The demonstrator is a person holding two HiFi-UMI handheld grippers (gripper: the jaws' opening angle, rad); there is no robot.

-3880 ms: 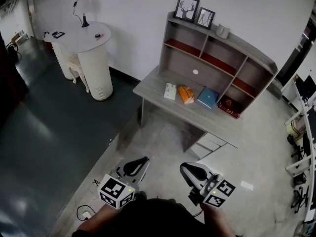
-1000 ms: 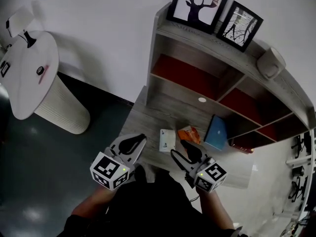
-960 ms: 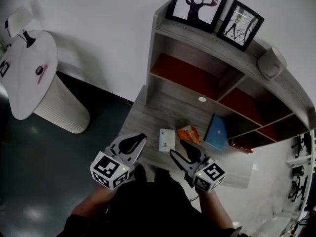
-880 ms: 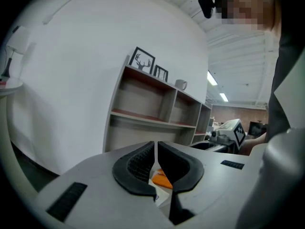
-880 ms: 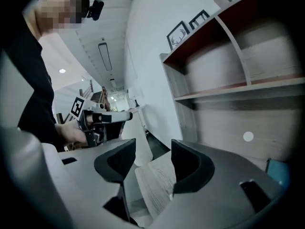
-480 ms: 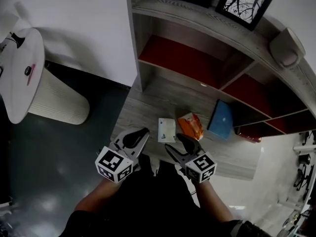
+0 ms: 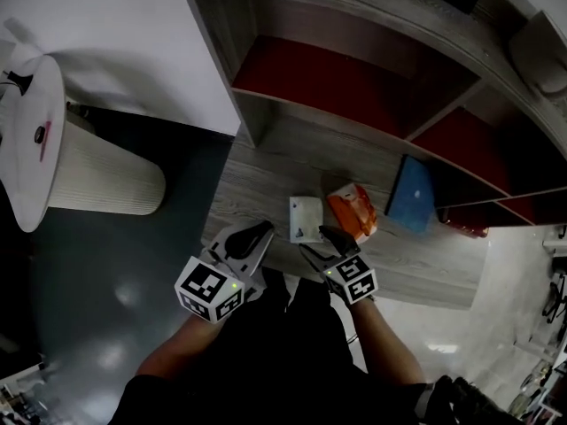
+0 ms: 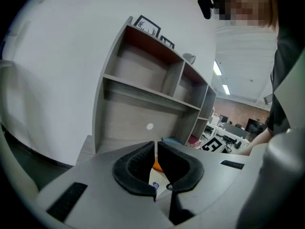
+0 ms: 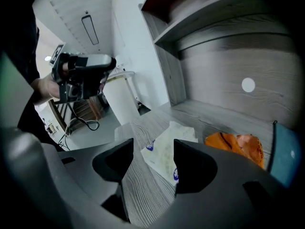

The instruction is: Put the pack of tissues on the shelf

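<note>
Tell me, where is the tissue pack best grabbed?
Across its long sides at the near end, coming down from the front. The tissue pack lies flat and narrow, lengthwise front to back; the orange pack sits close on its right.

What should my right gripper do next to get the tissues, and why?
Probably ease the right gripper forward and down until its jaws straddle the tissue pack. Its jaws have just been opening and hold nothing; the pack lies flat on the desk just ahead, untouched.
</note>
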